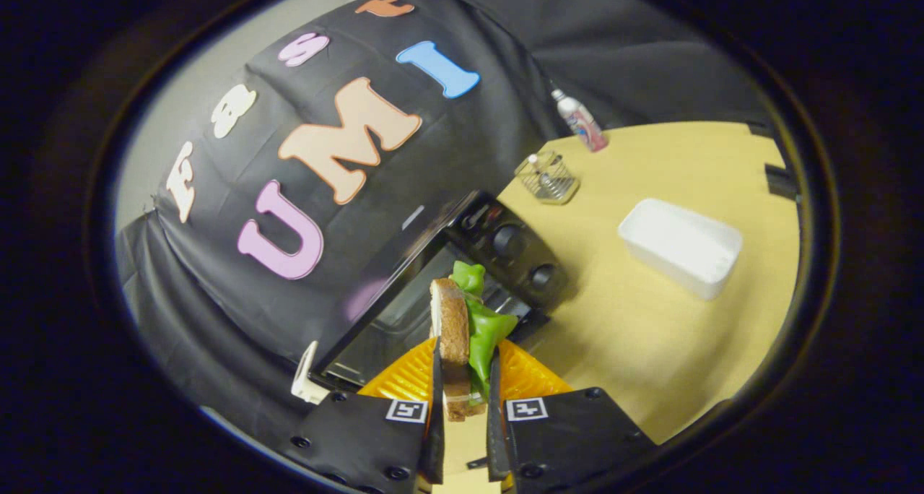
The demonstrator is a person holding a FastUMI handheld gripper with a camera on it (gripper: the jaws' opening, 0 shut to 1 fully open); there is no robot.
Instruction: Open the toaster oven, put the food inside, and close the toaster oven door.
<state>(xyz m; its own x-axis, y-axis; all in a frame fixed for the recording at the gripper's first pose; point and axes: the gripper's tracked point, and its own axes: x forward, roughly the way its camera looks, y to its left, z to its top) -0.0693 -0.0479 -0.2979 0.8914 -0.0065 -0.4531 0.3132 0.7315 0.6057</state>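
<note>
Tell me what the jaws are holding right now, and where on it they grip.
The gripper is shut on the sandwich, standing on edge: one jaw presses the bread side, the other the green lettuce side, at its near end above the orange plate.

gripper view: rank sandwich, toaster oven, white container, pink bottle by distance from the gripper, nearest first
1. sandwich: clamped between the gripper jaws, above the orange plate.
2. toaster oven: just beyond the sandwich, door open.
3. white container: out on the table, ahead and right.
4. pink bottle: farthest, by the booth wall.

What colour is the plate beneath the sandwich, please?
Orange, with a ribbed surface, best seen in the gripper view: the plate lies under the sandwich gripped by the tongs.
</note>
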